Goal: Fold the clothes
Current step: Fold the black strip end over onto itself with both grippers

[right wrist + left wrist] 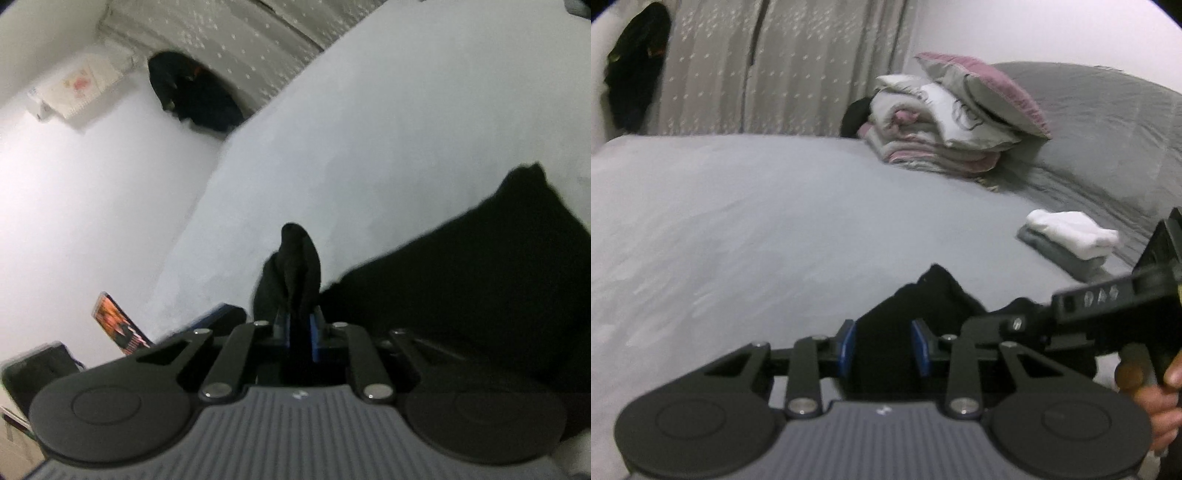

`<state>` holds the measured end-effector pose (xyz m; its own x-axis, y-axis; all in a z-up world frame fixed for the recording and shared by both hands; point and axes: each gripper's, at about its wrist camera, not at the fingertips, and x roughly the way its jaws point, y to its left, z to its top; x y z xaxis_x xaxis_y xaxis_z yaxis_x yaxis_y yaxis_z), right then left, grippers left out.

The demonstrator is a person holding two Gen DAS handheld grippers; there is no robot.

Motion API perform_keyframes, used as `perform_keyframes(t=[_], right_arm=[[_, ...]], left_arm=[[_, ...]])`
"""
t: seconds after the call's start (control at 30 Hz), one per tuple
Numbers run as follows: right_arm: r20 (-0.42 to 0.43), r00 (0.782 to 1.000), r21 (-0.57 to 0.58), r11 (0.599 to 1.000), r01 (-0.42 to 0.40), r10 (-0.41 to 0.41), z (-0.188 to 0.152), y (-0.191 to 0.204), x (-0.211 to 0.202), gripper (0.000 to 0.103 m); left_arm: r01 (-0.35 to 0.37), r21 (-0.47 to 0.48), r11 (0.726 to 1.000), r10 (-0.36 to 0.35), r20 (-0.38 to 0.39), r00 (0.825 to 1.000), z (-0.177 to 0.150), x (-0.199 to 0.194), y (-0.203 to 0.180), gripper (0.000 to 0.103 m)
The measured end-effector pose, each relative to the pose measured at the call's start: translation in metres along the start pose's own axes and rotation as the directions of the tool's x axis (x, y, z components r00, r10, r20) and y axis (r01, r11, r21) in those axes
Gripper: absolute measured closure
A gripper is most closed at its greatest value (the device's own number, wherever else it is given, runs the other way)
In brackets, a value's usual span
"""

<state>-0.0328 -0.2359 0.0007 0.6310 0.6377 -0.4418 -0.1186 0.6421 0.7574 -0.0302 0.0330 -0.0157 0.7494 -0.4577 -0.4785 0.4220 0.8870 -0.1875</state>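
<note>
Black cloth, bunched and creased, fills the gap between the blue pads of the left gripper (883,345), which tilts down over a grey bed (746,221); its jaws stand partly apart and pinch a thick fold of the black garment (934,291). Ahead of the jaws and to their left the bedsheet lies smooth. Ahead and to their right a heap of rolled grey, white and pink bedding (923,122) sits topped by a pink-edged cushion (993,88). Nearer, to the right of the jaws, a small stack of folded white and grey clothes (1071,240) rests on the bed. At the right edge of the left wrist view the right gripper's black body reaches in from the side, a person's hand (1161,402) wrapped around its handle, its tip against the same dark cloth.

In the right wrist view the right gripper (297,332) also points downward and is rolled so that the bed runs diagonally across the frame. Its jaws are pressed nearly together on a narrow pinch of the black garment, a peak of which stands up just beyond the fingertips. The rest of the garment spreads to the right of the jaws in a broad dark sheet, its far corner lifted to a point. To the left of the jaws, beyond the edge of the bed, lies a pale floor (92,206).
</note>
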Motion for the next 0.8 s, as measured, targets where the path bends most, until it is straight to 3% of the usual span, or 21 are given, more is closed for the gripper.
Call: perform_keyframes(t=[0.23,0.8], right_arm=[[0.07,0.997,0.085,0.996,-0.03,0.024,0.015,-0.022,-0.037,0.09],[0.107,0.993,0.184,0.982,0.036,-0.056,0.026,-0.044,-0.063,0.09]], left_arm=[[0.074,0.016,0.997,-0.074,0.043,0.996,0.001,0.011,-0.015,0.07],[0.146,0.104,0.984,-0.147,-0.002,0.989,-0.01,0.038,-0.054,0.07]])
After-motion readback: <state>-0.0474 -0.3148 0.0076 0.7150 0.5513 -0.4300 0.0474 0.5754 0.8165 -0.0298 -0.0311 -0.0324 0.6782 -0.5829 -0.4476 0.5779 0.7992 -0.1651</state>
